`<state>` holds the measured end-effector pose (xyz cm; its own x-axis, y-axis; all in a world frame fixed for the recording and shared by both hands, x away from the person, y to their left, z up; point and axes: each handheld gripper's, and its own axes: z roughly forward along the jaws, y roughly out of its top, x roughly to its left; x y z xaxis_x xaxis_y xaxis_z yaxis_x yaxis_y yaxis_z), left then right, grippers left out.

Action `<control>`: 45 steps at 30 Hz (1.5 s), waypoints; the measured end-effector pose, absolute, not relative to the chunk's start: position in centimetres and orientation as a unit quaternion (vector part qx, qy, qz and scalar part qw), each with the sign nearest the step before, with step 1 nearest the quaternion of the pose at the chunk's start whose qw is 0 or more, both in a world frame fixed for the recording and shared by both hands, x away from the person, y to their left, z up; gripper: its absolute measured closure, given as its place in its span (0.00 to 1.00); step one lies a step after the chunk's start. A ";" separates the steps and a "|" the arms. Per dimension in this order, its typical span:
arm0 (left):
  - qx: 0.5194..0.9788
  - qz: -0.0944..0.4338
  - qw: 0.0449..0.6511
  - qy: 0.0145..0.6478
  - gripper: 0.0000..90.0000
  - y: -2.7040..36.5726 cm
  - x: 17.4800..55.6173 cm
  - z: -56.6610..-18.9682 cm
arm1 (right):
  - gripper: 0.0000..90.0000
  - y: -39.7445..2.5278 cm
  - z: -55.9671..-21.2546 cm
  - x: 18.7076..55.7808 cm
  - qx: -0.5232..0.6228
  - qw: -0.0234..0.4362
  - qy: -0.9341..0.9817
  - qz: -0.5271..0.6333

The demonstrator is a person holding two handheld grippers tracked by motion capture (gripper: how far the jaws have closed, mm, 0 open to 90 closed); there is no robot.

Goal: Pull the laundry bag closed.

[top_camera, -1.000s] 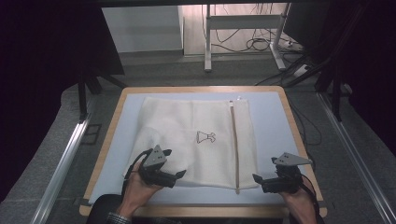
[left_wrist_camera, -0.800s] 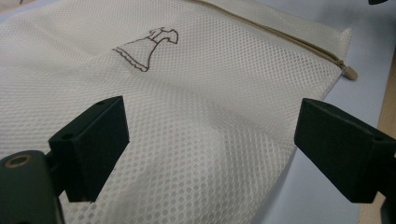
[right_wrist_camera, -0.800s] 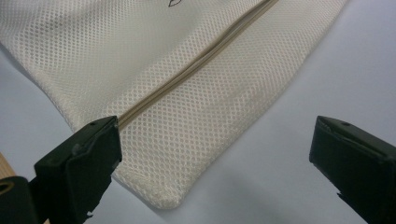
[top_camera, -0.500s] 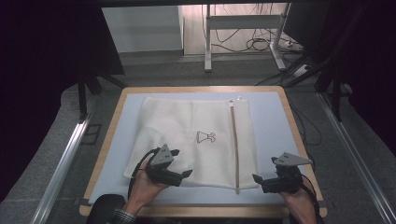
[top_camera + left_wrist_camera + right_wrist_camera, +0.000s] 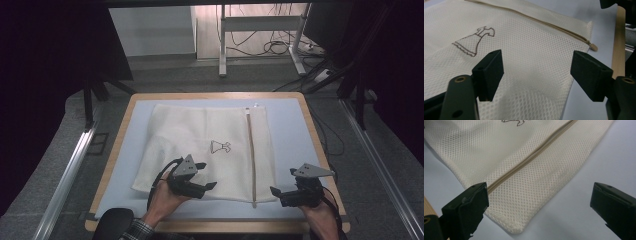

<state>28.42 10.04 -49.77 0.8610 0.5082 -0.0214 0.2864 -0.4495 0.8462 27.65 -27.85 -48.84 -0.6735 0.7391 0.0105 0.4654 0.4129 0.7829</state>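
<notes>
Landmark: the mesh laundry bag (image 5: 210, 150), cream, lying flat on the pale blue mat of the tabletop (image 5: 115, 165), roughly centred, its near edge toward the person.

Left of the bag's middle, at its near edge: the left tongs (image 5: 207, 186), held in the person's left hand (image 5: 162, 197). They sit over the near-left part of the bag, tips pointing toward the zip side. In the left gripper view the left tongs (image 5: 536, 72) stand wide open, mesh showing between the two black jaws, nothing gripped. Whether the jaws touch the cloth cannot be told.

On the bag, about its centre: a small dress drawing (image 5: 220, 146), brown outline; it lies ahead and to the left of the left tongs' jaws in the left gripper view (image 5: 474, 41).

Right of the drawing: the zip (image 5: 250, 155), a tan line running from the bag's far edge to its near edge. The zip pull (image 5: 593, 47) lies at the zip's end beside the bag's edge.

Right of the bag, off its near-right corner: the right tongs (image 5: 276, 192), in the person's right hand (image 5: 320, 215), over bare mat just beside that corner. In the right gripper view the right tongs (image 5: 537, 207) gape wide, empty, with the bag's corner and the zip's end lying between the jaws.
</notes>
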 end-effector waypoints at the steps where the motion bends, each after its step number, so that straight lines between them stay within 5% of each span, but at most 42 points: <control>1: 0.844 0.116 0.469 0.233 0.30 9.7 28.5 -49.8 | 0.02 -27.9 -48.8 27.6 0.367 0.170 0.822 0.401; 29: 0.867 0.085 0.459 0.175 0.43 4.1 28.9 -50.9 | 0.03 -27.4 -48.9 27.5 0.362 0.162 0.823 0.407; 45: 0.871 0.073 0.459 0.160 0.61 2.5 28.9 -51.6 | 0.02 -26.8 -49.1 27.4 0.354 0.160 0.829 0.403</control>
<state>28.90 2.50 -51.56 0.9381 0.3458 -0.0196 0.2115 -0.5271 0.8230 27.37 -26.82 -49.14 -0.6986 0.7152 0.0198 0.4573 0.4251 0.7811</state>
